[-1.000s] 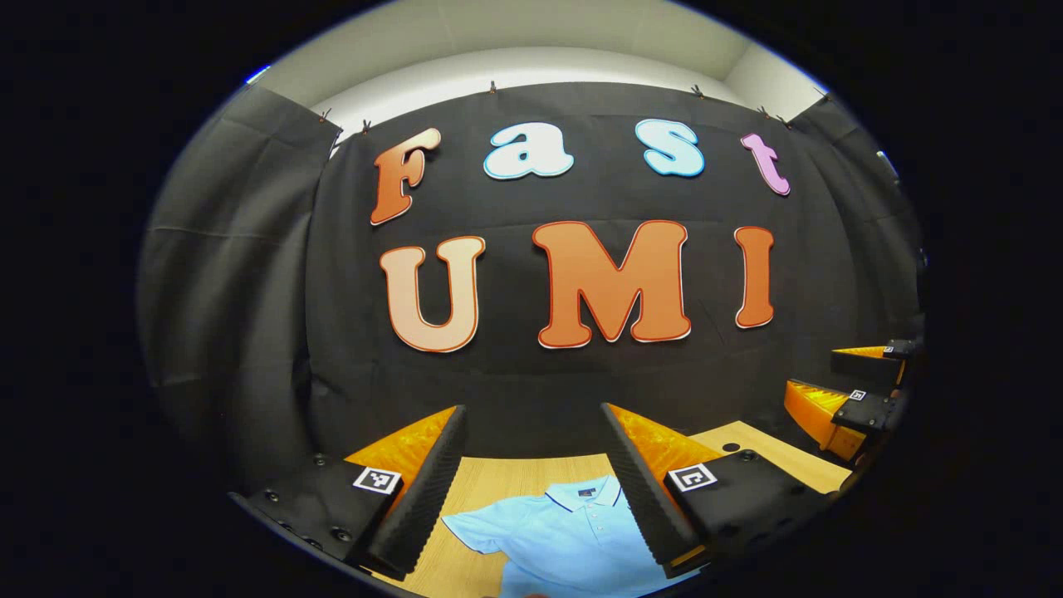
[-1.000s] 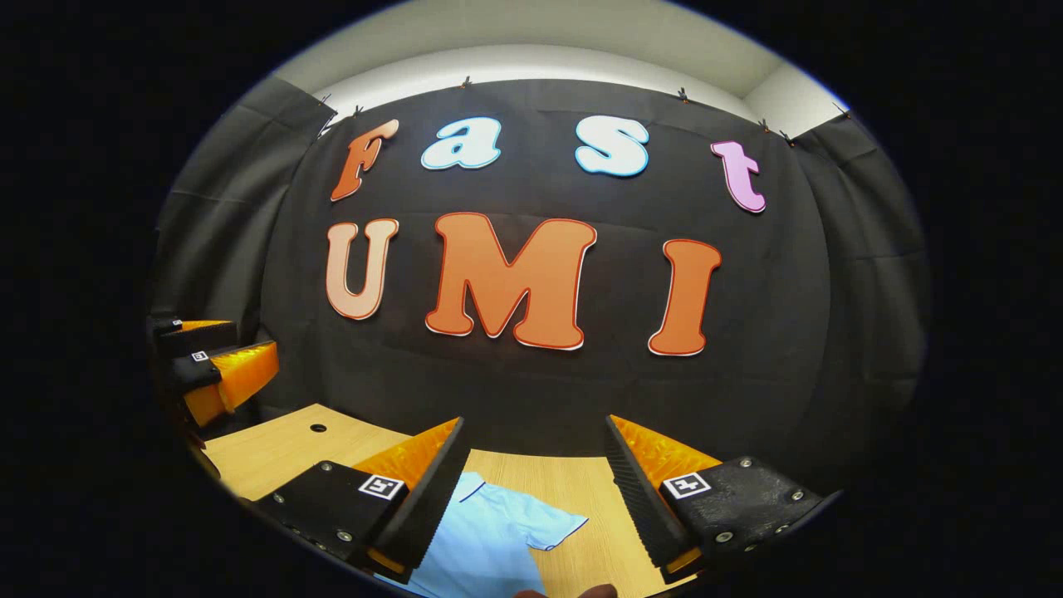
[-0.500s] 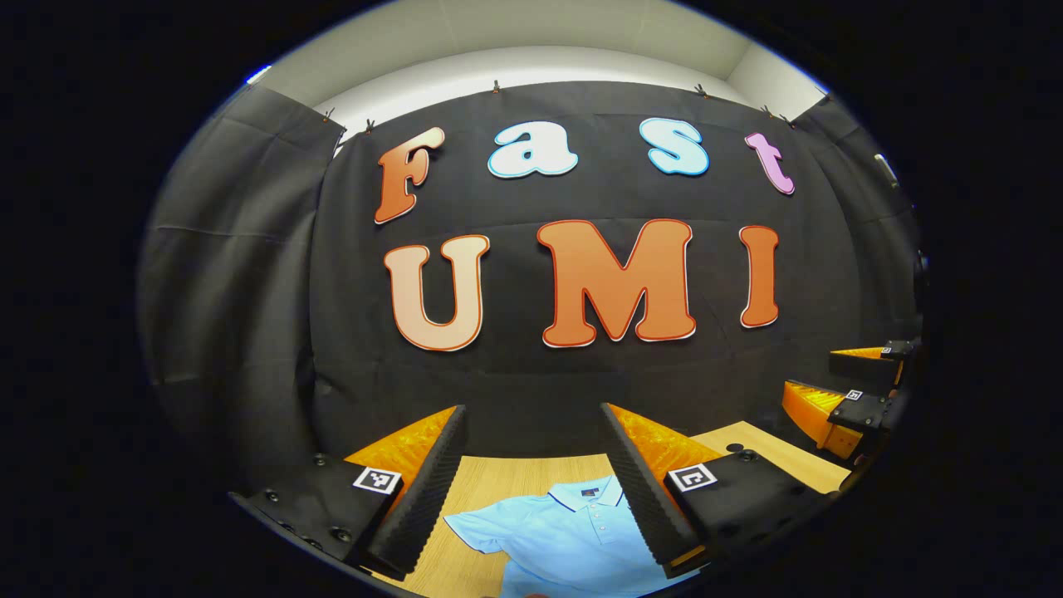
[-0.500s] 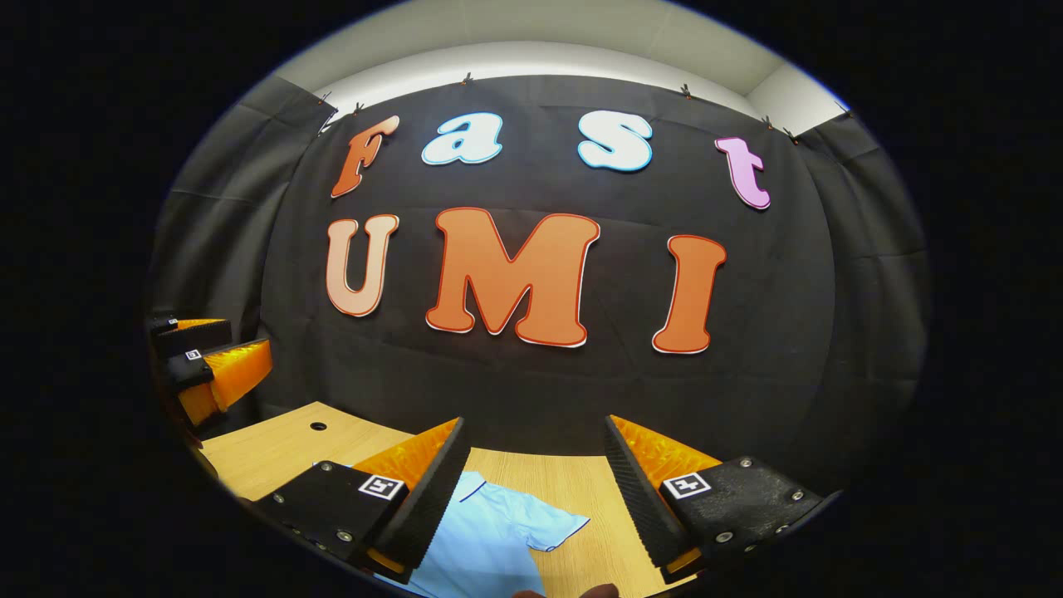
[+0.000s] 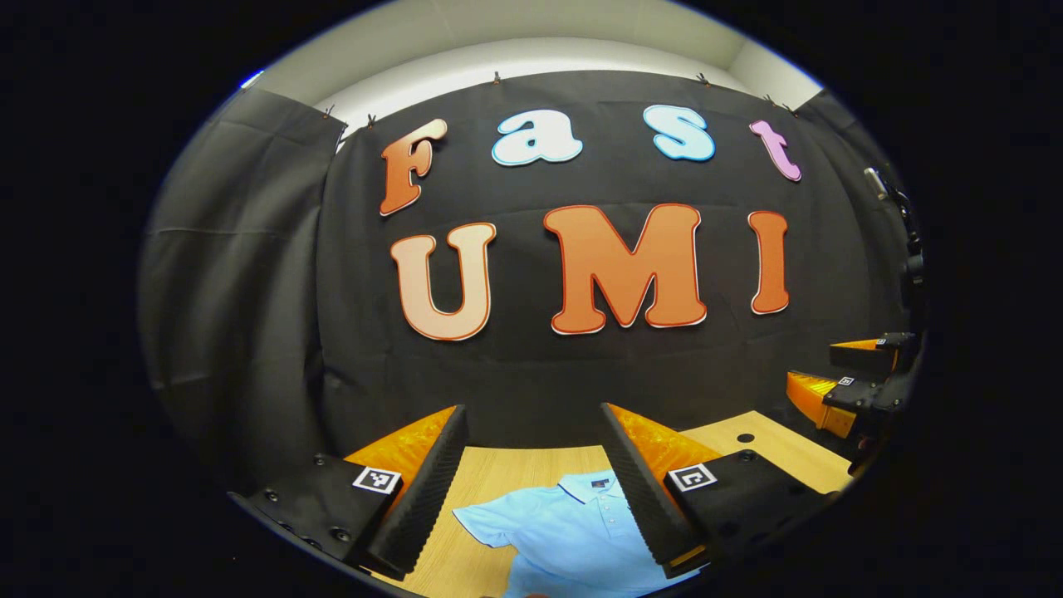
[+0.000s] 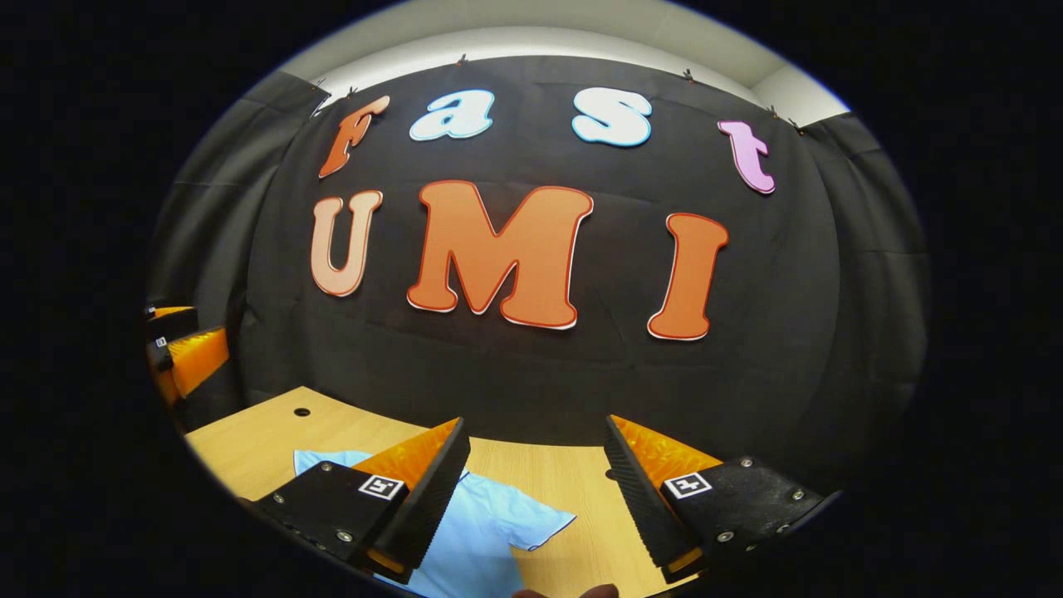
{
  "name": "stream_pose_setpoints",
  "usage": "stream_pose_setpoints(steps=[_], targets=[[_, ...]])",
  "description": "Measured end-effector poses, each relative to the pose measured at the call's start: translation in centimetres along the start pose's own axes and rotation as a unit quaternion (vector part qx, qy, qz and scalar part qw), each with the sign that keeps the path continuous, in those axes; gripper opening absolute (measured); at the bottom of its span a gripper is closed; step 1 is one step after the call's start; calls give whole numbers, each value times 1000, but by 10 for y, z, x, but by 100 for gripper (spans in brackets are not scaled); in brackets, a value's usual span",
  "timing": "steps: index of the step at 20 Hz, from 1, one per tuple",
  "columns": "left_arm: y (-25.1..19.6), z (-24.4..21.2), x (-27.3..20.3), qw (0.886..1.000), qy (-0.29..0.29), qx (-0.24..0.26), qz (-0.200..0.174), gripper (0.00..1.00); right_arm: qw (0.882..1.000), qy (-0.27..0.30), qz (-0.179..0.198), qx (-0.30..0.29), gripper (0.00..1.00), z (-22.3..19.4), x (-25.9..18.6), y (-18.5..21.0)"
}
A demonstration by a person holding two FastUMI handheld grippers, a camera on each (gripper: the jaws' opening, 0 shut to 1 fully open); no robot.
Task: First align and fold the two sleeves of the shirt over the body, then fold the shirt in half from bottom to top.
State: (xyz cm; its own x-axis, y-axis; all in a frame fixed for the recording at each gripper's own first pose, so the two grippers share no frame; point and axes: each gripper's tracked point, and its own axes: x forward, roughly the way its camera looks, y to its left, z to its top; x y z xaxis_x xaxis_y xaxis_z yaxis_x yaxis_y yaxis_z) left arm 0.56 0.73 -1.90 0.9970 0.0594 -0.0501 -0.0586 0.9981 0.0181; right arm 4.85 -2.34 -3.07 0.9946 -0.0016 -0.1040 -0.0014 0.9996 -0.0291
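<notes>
Light blue short-sleeved polo shirt [image 5: 573,531] lies flat on wooden table [image 6: 266,440]. Left gripper [image 5: 531,473], right gripper [image 6: 536,482] above it, jaws wide, holding nothing. Shirt looks soft, light, floppy. Best pinch sleeve [image 6: 531,523] edges.

A light blue short-sleeved polo shirt [image 5: 573,531] lies flat and unfolded on the wooden table [image 6: 274,436], front up with its dark-trimmed collar toward the table's far edge and both sleeves spread outward.

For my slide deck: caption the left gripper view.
Open left gripper held above a light blue polo shirt lying unfolded on the wooden table.
</notes>
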Motion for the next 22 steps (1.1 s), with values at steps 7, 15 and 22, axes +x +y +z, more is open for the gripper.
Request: stream_pose_setpoints(steps=[7, 15, 22], targets=[[-1, -19, 2, 999, 27, 14, 22, 100, 995, 93, 17, 16, 98, -49, 41, -8], [-1, -35, -3, 996, 59, 44, 52, 100, 979, 195, 38, 34, 98, -115, 88, -16], [-1, -36, -12, 994, 70, 47, 76, 100, 957, 280, 44, 61, 98, -174, 123, -19]])
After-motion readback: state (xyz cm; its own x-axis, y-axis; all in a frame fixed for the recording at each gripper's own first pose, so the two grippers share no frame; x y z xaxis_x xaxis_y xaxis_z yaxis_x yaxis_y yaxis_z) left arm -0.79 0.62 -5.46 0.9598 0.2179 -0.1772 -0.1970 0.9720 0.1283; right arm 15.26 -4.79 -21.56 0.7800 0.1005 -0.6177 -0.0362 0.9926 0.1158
